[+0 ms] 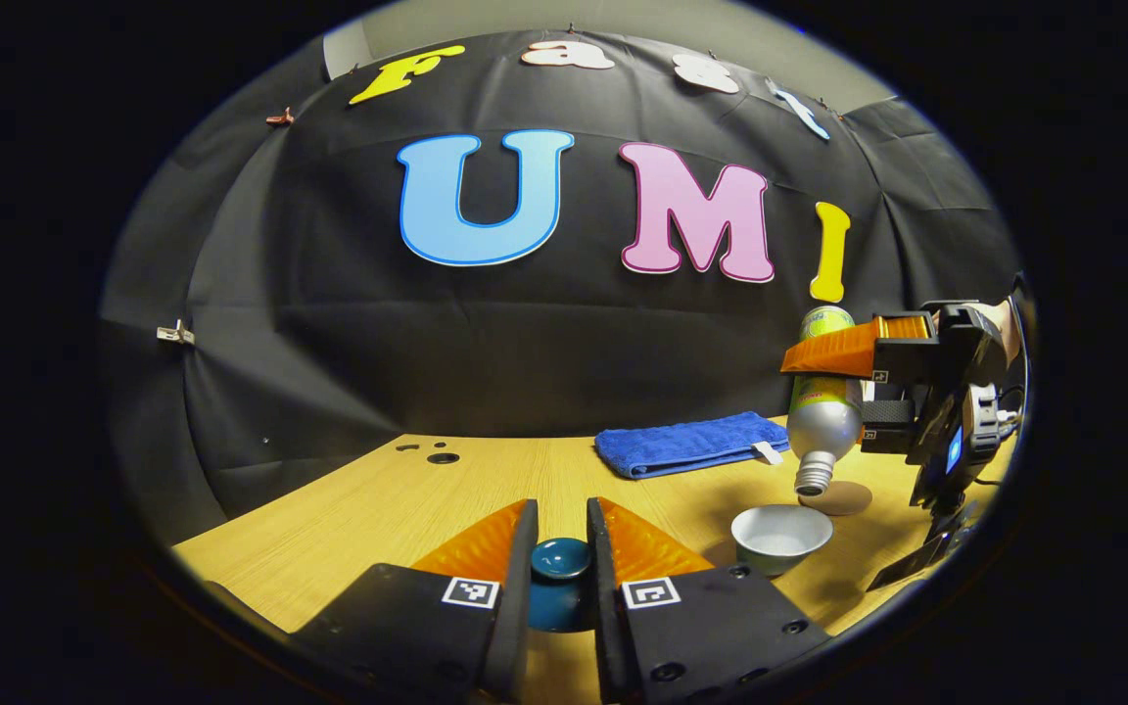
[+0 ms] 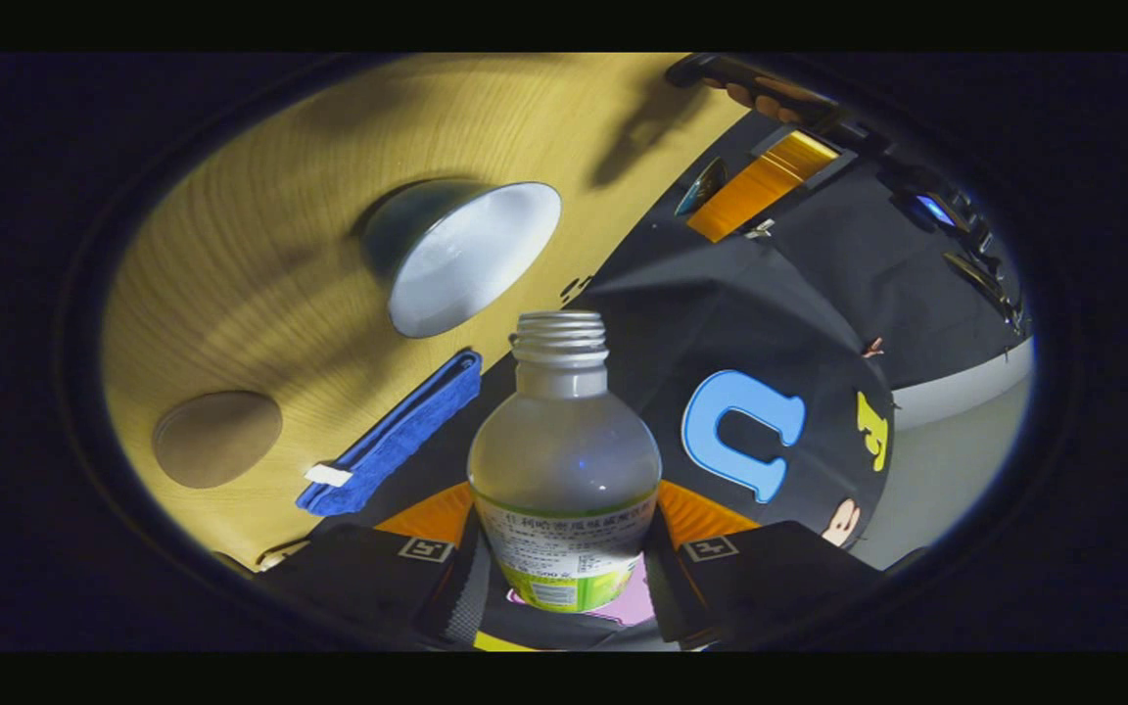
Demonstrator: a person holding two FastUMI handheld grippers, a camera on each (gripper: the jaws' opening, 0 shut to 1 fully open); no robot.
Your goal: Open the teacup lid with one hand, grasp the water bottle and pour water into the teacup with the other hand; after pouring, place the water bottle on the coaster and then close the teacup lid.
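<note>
Light wooden table stood against black cloth wall; pale plain wall above cloth; blue towel on table's far edge.

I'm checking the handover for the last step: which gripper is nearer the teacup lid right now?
Left. The left gripper has its fingers on either side of the teacup lid. The right gripper is off to the side, holding the tipped water bottle above the teacup.

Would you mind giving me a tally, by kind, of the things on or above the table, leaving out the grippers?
Teacup: 1
Teacup lid: 1
Water bottle: 1
Coaster: 1
Blue towel: 1
Total: 5
</note>
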